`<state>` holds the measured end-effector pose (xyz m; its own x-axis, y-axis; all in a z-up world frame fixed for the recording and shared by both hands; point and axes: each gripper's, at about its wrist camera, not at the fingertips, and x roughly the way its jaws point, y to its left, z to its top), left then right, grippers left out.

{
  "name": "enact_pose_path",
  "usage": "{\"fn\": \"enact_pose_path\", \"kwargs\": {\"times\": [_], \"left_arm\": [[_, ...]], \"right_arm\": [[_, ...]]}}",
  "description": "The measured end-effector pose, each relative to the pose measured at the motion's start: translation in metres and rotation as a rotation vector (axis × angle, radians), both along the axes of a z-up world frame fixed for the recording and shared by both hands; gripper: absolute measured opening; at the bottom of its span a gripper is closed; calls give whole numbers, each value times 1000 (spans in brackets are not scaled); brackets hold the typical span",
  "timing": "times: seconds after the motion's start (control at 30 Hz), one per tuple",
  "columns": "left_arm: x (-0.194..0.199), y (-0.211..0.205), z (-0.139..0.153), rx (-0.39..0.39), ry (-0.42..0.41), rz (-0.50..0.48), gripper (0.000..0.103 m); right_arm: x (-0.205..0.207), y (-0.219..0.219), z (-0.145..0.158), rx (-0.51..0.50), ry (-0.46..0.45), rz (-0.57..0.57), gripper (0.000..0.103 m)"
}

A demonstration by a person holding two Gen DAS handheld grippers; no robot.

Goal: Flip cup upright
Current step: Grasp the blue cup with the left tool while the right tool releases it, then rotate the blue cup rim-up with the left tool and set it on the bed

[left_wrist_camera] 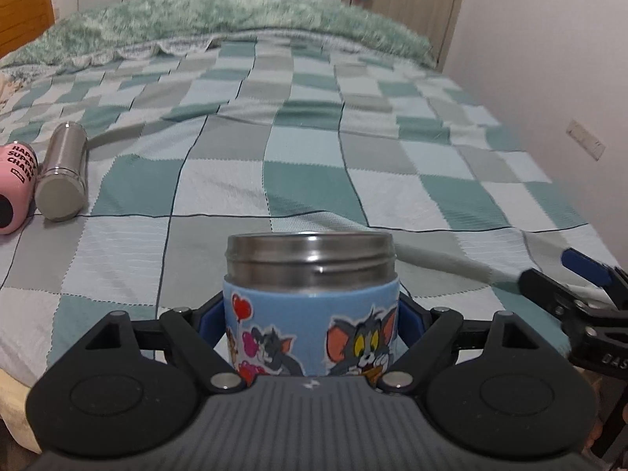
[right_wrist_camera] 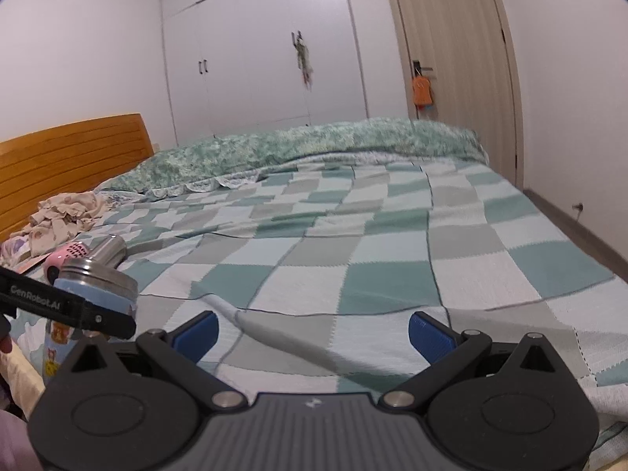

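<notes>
A blue cartoon-printed cup (left_wrist_camera: 312, 314) with a bare steel threaded neck stands upright with its mouth upward. My left gripper (left_wrist_camera: 312, 324) is shut on its blue body, one blue pad on each side. The cup also shows in the right wrist view (right_wrist_camera: 96, 290), at the left behind the left gripper's black arm. My right gripper (right_wrist_camera: 313, 335) is open and empty over the checked bedspread. It also shows in the left wrist view (left_wrist_camera: 581, 274) at the right edge. Whether the cup's base rests on the bed is hidden.
A steel cup (left_wrist_camera: 62, 178) and a pink cup (left_wrist_camera: 13, 186) lie on their sides on the checked bedspread (left_wrist_camera: 314, 157) at the left. A fluffy green blanket (left_wrist_camera: 235, 15) runs along the far side. Crumpled clothes (right_wrist_camera: 66, 216) lie near the wooden headboard (right_wrist_camera: 70, 157).
</notes>
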<state>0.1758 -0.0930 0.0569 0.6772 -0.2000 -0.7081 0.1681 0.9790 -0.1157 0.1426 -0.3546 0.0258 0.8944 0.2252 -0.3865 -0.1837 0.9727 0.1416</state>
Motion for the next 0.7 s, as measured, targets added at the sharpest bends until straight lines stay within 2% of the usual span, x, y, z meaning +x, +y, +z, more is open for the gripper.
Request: {"fn": "enact_pose_path", "kwargs": {"times": [0.17, 0.33, 0.53, 0.7], "left_arm": [[-20, 6, 3, -11, -71, -33, 84], [-31, 4, 20, -24, -185, -81, 84], [-7, -12, 38, -73, -360, -111, 85], [31, -39, 27, -58, -467, -133, 85]], "right_arm": [[-16, 16, 11, -26, -61, -11, 103], [-24, 24, 21, -64, -127, -42, 103], [-15, 21, 36, -70, -174, -113, 103], [6, 8, 36, -65, -183, -180, 103]]}}
